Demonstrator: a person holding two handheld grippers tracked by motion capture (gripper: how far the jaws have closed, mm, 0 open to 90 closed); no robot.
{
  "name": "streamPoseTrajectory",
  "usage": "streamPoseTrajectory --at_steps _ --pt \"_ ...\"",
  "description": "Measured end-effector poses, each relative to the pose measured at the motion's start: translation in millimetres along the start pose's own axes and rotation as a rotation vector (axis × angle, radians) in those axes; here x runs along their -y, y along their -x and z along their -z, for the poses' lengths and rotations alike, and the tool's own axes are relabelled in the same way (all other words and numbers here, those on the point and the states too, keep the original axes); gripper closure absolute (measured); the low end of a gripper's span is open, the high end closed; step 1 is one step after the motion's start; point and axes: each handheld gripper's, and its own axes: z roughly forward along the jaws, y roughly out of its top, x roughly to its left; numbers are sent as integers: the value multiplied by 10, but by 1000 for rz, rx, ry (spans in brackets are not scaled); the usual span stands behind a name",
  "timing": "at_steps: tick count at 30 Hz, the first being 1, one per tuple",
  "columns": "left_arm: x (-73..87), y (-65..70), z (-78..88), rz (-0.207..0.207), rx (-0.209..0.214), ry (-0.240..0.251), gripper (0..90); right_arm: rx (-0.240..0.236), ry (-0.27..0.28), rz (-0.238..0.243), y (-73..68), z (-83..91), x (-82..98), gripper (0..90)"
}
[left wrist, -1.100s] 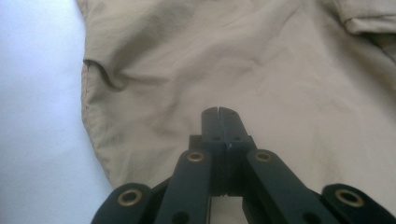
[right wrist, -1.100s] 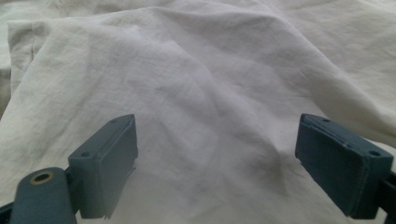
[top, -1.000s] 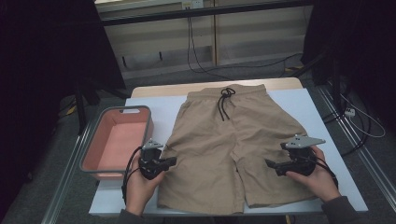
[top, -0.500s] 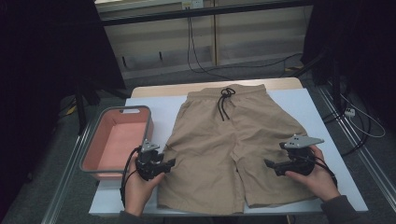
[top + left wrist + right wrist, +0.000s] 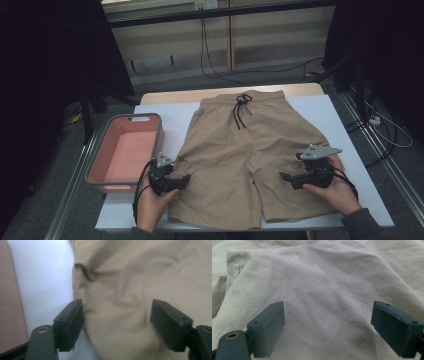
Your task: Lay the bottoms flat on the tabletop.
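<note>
Tan shorts (image 5: 245, 160) lie flat on the white table cover, waistband and black drawstring (image 5: 241, 107) at the far side. My left gripper (image 5: 186, 179) sits at the outer edge of the shorts' left leg. Its jaws have just been opening. In the left gripper view they (image 5: 117, 322) stand wide apart, with the cloth's edge (image 5: 82, 305) lying loose under them, not pinched. My right gripper (image 5: 284, 177) points left over the right leg. It is open (image 5: 329, 327), with smooth fabric (image 5: 319, 295) spread below the gap.
A salmon bin with a grey rim (image 5: 98, 159) stands left of the shorts, close to my left hand. Bare white cover (image 5: 350, 125) shows to the right. Cables (image 5: 385, 135) trail on the floor past the table's right side.
The left gripper's jaws have spread apart at the edge of the left leg, and the hand has barely shifted. The right gripper and the shorts have stayed put.
</note>
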Motion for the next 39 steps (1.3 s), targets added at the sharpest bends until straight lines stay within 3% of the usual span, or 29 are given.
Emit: streamPoseTrajectory --at_steps 5,10,20,22,26,29,39 --pt "-18 -28 -33 5 -9 43 218 -5 -2 4 -4 -14 -2 113" --pt "4 -14 -135 -28 -15 9 147 -10 -7 7 -15 -34 -6 113" --pt "22 8 -127 17 -22 -27 161 -13 -7 5 -4 -28 5 113" --pt "22 21 -106 50 -20 -32 173 -13 -7 3 0 -25 7 113" --pt "11 26 -61 50 -40 -58 264 -11 -5 2 7 -19 7 113" --pt "8 14 -33 75 -27 -62 334 -11 -6 3 5 -21 7 113" --pt "-11 29 6 82 -8 -86 580 -10 -3 4 -7 -29 -13 113"
